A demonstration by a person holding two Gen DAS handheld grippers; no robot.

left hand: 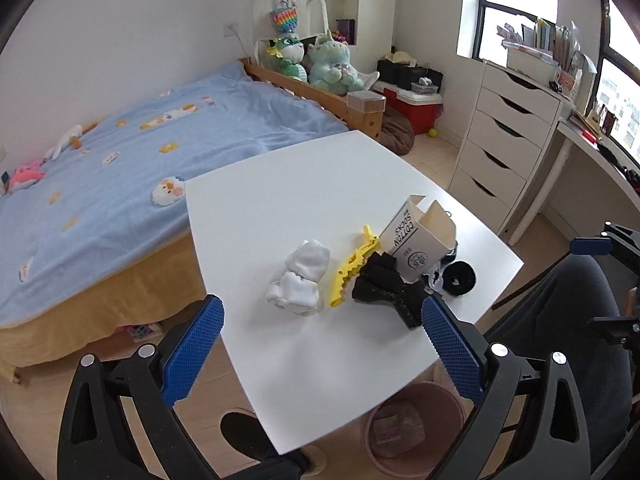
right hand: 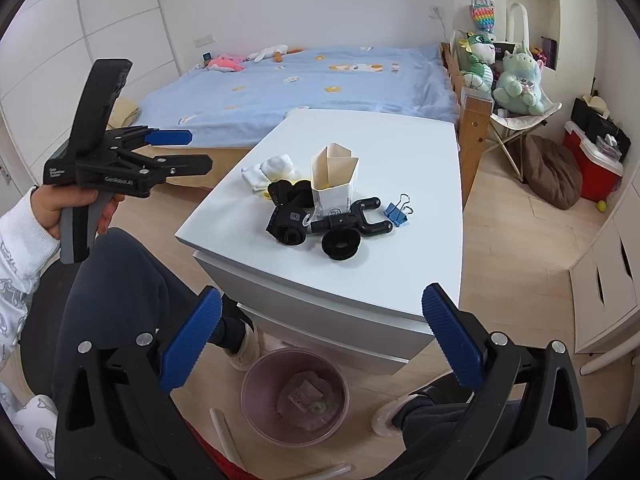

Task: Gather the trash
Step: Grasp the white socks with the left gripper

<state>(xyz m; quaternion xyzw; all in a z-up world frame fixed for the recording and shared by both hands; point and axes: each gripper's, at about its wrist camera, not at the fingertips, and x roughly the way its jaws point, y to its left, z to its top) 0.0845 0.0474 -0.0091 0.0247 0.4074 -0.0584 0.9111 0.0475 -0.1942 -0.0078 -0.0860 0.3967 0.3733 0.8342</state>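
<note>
From the left wrist view, the left gripper [left hand: 322, 322] hangs above the near part of the white tabletop [left hand: 280, 184], its jaws wide apart and holding nothing. The likeliest trash, an open cardboard sock box [left hand: 418, 240], stands tilted near the right edge, leaning among black socks [left hand: 384, 286]. A yellow clip [left hand: 354, 266] lies just beside them, and a bundle of white socks [left hand: 300, 280] sits to its left. The main risk, as I judge it, is a grasp that takes the wrong thing: the box touches the black pile, so closing low could catch fabric or drag the clip. The box is light and open, so a squeeze may crush it, or a nudge may tip it over the right edge. The far half of the tabletop is bare, which leaves room to approach from above or from the bed [left hand: 120, 152] side.

From the right wrist view, the right gripper [right hand: 322, 334] is held off the tabletop's near corner with its jaws also wide apart and empty. A pink bin [right hand: 294, 394] stands on the floor just below that corner, already holding some scraps. A black forked part [right hand: 354, 218], a black ring [right hand: 340, 246] and a blue binder clip [right hand: 398, 210] crowd the box on this side. A drop from too far back could miss the bin, and the person's knees flank it closely.
</note>
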